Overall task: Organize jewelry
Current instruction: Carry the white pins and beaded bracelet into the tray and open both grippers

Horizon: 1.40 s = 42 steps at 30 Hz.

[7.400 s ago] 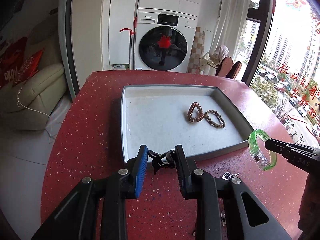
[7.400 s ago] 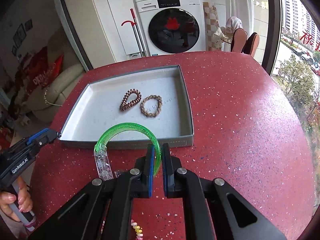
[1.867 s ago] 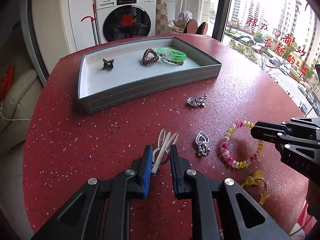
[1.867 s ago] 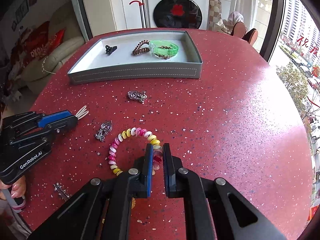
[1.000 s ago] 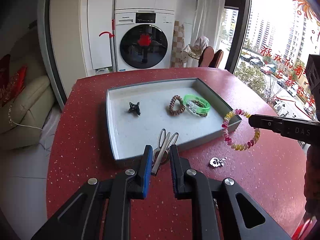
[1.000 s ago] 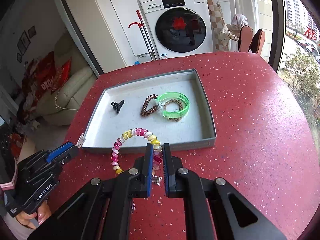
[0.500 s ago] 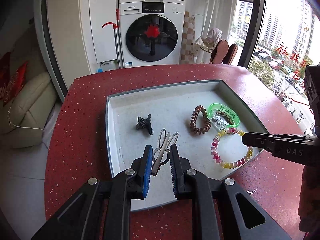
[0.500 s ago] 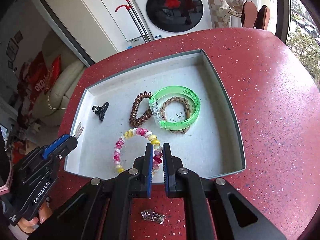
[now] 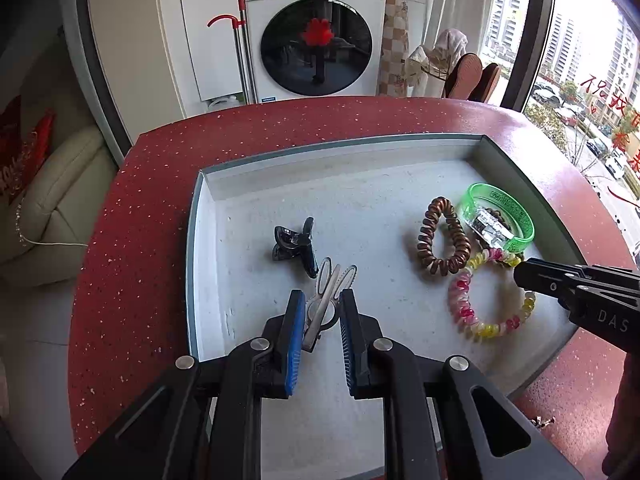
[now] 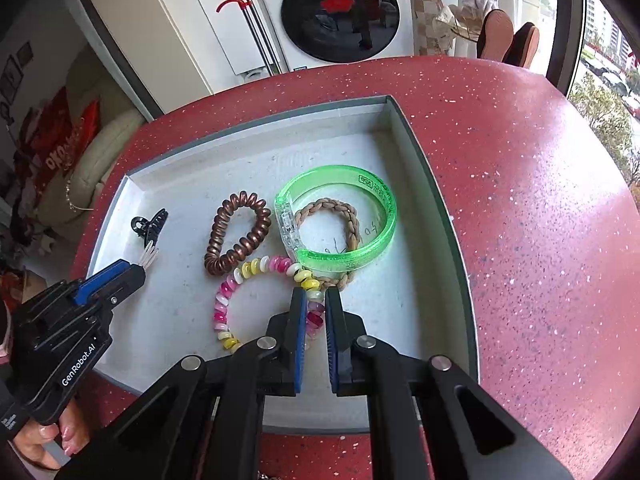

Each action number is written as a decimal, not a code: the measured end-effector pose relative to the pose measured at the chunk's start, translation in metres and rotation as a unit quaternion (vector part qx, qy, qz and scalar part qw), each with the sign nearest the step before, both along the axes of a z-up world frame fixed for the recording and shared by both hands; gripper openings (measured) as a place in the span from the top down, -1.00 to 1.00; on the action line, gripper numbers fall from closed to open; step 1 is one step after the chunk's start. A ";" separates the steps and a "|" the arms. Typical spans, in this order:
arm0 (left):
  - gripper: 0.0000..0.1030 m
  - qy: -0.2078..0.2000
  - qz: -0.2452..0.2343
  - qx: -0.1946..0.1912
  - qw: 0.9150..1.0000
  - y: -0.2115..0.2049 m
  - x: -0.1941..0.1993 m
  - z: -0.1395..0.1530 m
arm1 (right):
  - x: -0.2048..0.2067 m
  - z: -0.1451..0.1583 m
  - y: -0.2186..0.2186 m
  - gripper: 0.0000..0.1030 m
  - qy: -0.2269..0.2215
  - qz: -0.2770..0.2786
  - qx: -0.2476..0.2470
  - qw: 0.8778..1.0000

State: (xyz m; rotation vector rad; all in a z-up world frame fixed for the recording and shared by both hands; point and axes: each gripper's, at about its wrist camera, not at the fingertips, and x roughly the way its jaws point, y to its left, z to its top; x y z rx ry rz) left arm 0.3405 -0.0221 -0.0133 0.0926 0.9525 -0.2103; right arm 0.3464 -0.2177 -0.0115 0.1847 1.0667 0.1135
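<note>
A grey tray (image 9: pixel 202 208) (image 10: pixel 436 208) sits on the red table. In it lie a black claw clip (image 9: pixel 294 244) (image 10: pixel 149 224), a brown coil hair tie (image 9: pixel 442 236) (image 10: pixel 238 236), a green bangle (image 9: pixel 498 216) (image 10: pixel 344 220) and a braided tan bracelet (image 10: pixel 344 220). My left gripper (image 9: pixel 320 300) has its jaws slightly parted around a silver hair clip (image 9: pixel 328 296) low over the tray floor. My right gripper (image 10: pixel 316 300) is nearly shut around a pink-and-yellow coil bracelet (image 10: pixel 256 280) (image 9: pixel 480 300) that rests on the tray.
The red speckled table (image 10: pixel 540 200) extends to the right of the tray. A small metal piece (image 9: pixel 542 421) lies on the table near the tray's front corner. A washing machine (image 9: pixel 316 32) and a cream sofa (image 9: pixel 48 200) stand beyond the table.
Both grippers have moved down and forward over the tray. The coil bracelet now rests on the tray floor beside the green bangle. Both grippers' jaws have widened a little.
</note>
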 end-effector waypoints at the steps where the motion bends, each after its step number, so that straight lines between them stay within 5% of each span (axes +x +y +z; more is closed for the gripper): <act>1: 0.32 0.002 0.002 -0.001 1.000 0.000 0.000 -0.002 | 0.001 0.001 0.001 0.80 -0.003 0.000 -0.005 1.000; 16: 0.32 -0.005 0.004 0.033 0.999 -0.013 -0.001 -0.011 | 0.001 -0.002 0.010 0.78 -0.010 0.014 -0.050 0.999; 19: 0.32 -0.005 0.006 0.033 0.999 -0.012 -0.001 -0.011 | 0.002 -0.002 0.009 0.54 -0.008 0.015 -0.042 0.999; 21: 0.32 -0.004 0.007 0.031 0.999 -0.012 -0.001 -0.011 | -0.001 -0.001 0.009 0.18 -0.008 0.016 -0.036 0.999; 42: 0.31 -0.045 0.020 0.008 0.999 -0.007 -0.015 0.006 | -0.036 0.030 -0.006 -0.07 -0.048 0.005 0.017 0.999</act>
